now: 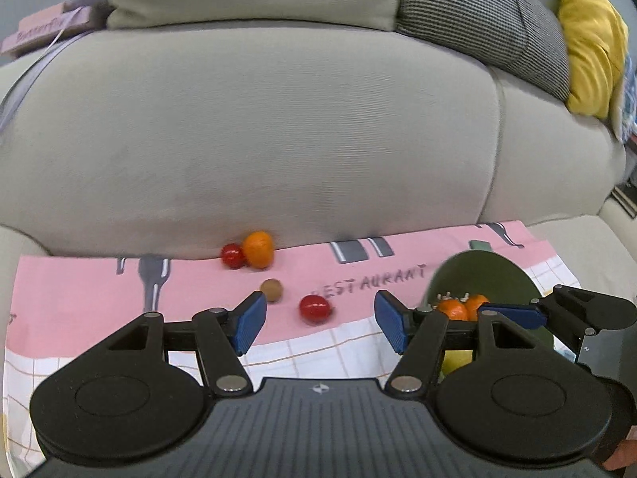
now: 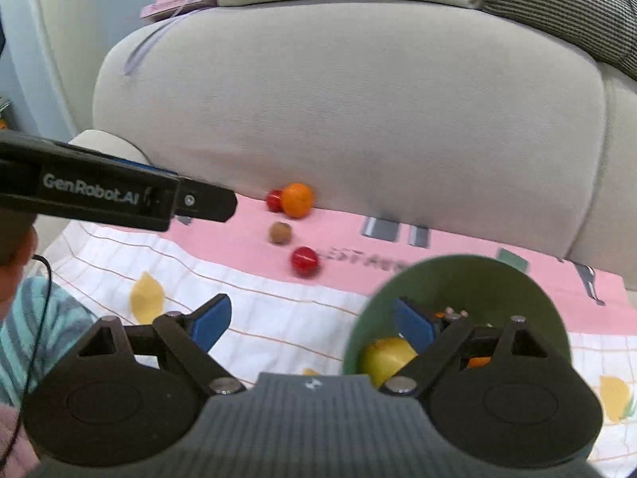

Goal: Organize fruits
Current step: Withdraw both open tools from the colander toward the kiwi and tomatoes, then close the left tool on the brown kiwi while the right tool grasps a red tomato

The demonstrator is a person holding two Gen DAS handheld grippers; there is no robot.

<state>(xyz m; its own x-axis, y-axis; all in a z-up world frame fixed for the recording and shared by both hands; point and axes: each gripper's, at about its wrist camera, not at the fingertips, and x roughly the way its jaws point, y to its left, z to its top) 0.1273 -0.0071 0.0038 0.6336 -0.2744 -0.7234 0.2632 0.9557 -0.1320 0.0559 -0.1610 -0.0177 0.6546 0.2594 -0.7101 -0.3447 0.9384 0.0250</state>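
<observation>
A pink and white cloth [image 1: 199, 279] covers the sofa seat. Loose on it lie an orange [image 1: 258, 249] touching a small red fruit [image 1: 233, 256], a brown ball-shaped fruit [image 1: 272, 290] and a second red fruit [image 1: 314, 309]. At the right stands a green bowl [image 1: 481, 275] holding oranges [image 1: 454, 309] and a yellow fruit [image 2: 388, 356]. My left gripper [image 1: 320, 322] is open, empty, just short of the nearer red fruit. Also open and empty, my right gripper [image 2: 312, 322] has its right finger [image 2: 414, 324] over the bowl's inside.
The beige sofa backrest [image 1: 278, 139] rises right behind the fruit. Above it sit a checked cushion [image 1: 477, 12], a yellow cushion [image 1: 593, 44] and a pink box [image 1: 36, 34]. A person's hand [image 2: 16, 247] and striped sleeve [image 2: 36, 318] are at the left.
</observation>
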